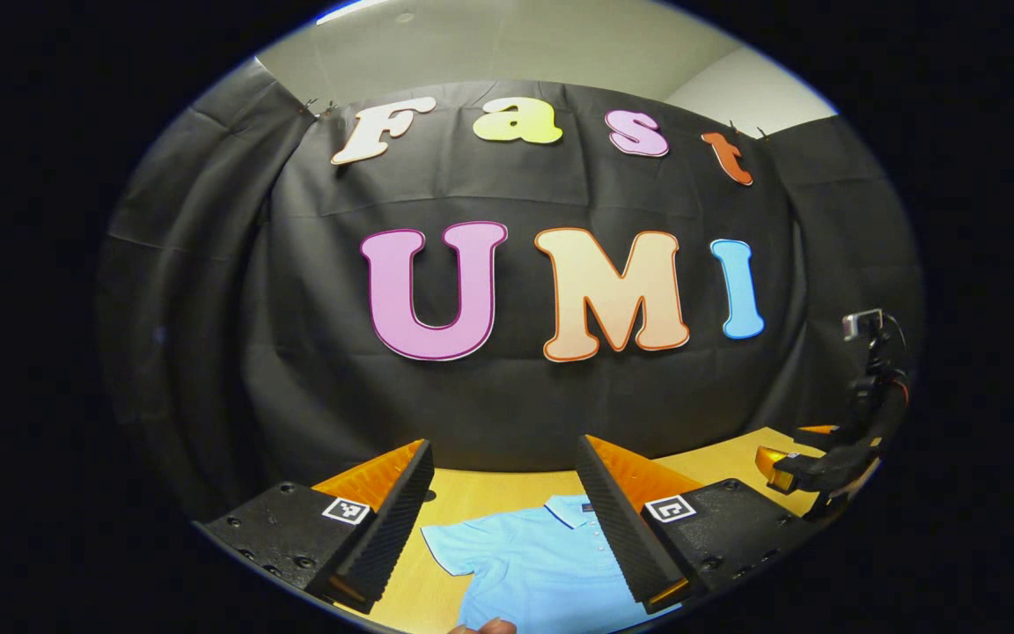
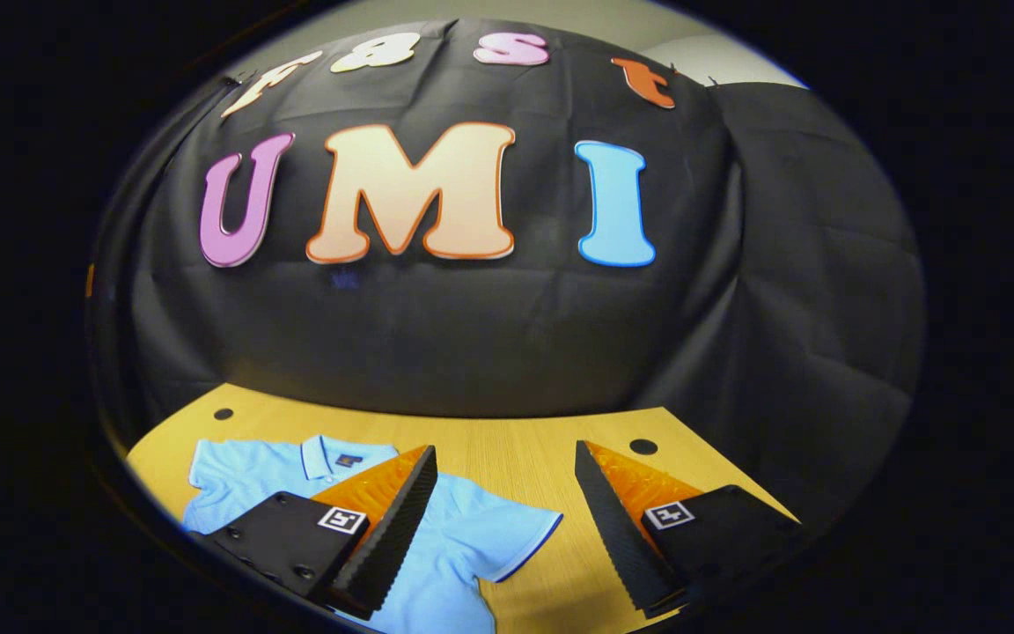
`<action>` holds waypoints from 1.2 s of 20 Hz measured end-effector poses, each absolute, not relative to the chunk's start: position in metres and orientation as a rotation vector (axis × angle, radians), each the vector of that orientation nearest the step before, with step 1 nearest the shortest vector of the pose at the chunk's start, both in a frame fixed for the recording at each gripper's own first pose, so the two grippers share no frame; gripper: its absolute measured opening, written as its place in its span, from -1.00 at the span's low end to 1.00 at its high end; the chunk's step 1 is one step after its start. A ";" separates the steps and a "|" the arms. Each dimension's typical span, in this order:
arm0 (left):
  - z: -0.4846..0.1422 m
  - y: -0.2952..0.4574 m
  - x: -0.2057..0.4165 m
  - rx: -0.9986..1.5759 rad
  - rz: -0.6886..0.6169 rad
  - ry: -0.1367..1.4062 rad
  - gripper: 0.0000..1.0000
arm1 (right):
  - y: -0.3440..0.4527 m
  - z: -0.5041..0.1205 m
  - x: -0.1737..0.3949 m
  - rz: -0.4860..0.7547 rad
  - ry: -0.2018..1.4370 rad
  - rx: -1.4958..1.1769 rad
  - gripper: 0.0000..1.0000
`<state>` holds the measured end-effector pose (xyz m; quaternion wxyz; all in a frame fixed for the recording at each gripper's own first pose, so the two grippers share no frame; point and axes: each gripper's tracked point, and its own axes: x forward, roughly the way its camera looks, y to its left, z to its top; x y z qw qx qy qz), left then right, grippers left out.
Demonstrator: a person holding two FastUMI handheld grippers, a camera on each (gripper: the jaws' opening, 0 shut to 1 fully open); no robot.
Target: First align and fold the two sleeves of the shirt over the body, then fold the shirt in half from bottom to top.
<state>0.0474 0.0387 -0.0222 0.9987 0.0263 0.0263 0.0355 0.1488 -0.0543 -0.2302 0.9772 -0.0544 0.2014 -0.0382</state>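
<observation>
Black cloth (image 1: pixel 507 387) walls the booth behind everything you see, hanging in folds down to the back edge of the tabletop (image 2: pixel 507 440). That tabletop is pale wood, with two small dark round holes near its far edge in your right gripper view.

Your shirt (image 2: pixel 463 528), a light blue polo with short sleeves and a dark-trimmed collar, lies flat on the wood with the collar toward the cloth wall. In the right gripper view one sleeve (image 2: pixel 520 533) spreads out to the side, between the two fingers, unfolded. In the left gripper view the opposite sleeve (image 1: pixel 450 546) also lies spread on the wood, and the buttoned placket runs down from the collar (image 1: pixel 570 509).

Your left tool (image 1: pixel 505 519) hangs above the shirt with its fingers spread wide and nothing between them. Your right tool (image 2: pixel 505 524) is likewise wide apart and holding nothing; its one finger overlaps the shirt body in the view, the other sits over bare wood.

At the right edge of the left gripper view you can see the right tool's body, raised above the tabletop's far corner.

A fingertip (image 1: pixel 494 627) peeks in at the bottom edge there.
</observation>
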 end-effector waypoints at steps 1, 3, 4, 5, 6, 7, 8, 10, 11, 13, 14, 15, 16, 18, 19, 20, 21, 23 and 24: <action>-0.025 0.041 0.049 0.051 0.075 0.060 0.93 | -0.058 -0.245 0.153 -0.086 0.433 -0.120 0.97; -0.031 0.043 0.055 0.042 0.079 0.078 0.94 | -0.063 -0.278 0.158 -0.101 0.498 -0.131 0.97; -0.035 0.045 0.056 0.039 0.079 0.087 0.94 | -0.067 -0.294 0.161 -0.113 0.531 -0.136 1.00; -0.039 0.045 0.057 0.039 0.079 0.097 0.96 | -0.070 -0.308 0.162 -0.123 0.558 -0.135 0.97; -0.041 0.047 0.058 0.039 0.080 0.102 0.94 | -0.073 -0.323 0.163 -0.134 0.589 -0.132 0.97; -0.043 0.049 0.059 0.038 0.082 0.105 0.94 | -0.076 -0.335 0.166 -0.143 0.616 -0.131 0.98; -0.045 0.050 0.061 0.035 0.085 0.108 0.94 | -0.078 -0.347 0.167 -0.153 0.638 -0.135 1.00; -0.051 0.055 0.065 0.032 0.093 0.120 0.94 | -0.086 -0.368 0.167 -0.178 0.687 -0.144 0.97; -0.053 0.057 0.066 0.031 0.097 0.127 0.94 | -0.091 -0.378 0.165 -0.186 0.715 -0.139 1.00; -0.059 0.061 0.067 0.028 0.107 0.140 0.94 | -0.097 -0.392 0.163 -0.211 0.755 -0.126 0.98; -0.059 0.062 0.067 0.028 0.111 0.144 0.94 | -0.099 -0.396 0.163 -0.221 0.766 -0.121 0.99; -0.062 0.062 0.067 0.031 0.113 0.149 0.93 | -0.098 -0.401 0.162 -0.224 0.779 -0.115 0.99; -0.063 0.063 0.068 0.033 0.113 0.151 0.94 | -0.097 -0.405 0.161 -0.224 0.793 -0.109 0.99; -0.062 0.066 0.071 0.039 0.120 0.150 0.94 | -0.093 -0.420 0.151 -0.218 0.852 -0.088 0.99; -0.063 0.067 0.072 0.041 0.122 0.151 0.96 | -0.089 -0.419 0.152 -0.218 0.849 -0.058 0.99; -0.064 0.066 0.072 0.041 0.122 0.152 0.96 | -0.089 -0.421 0.154 -0.231 0.846 -0.033 1.00; -0.065 0.066 0.072 0.038 0.120 0.154 0.94 | -0.088 -0.423 0.150 -0.228 0.863 -0.005 0.88; -0.066 0.066 0.071 0.031 0.123 0.159 0.94 | -0.083 -0.423 0.154 -0.223 0.853 0.026 0.70; -0.067 0.067 0.071 0.028 0.125 0.163 0.94 | -0.081 -0.424 0.154 -0.211 0.853 0.034 0.62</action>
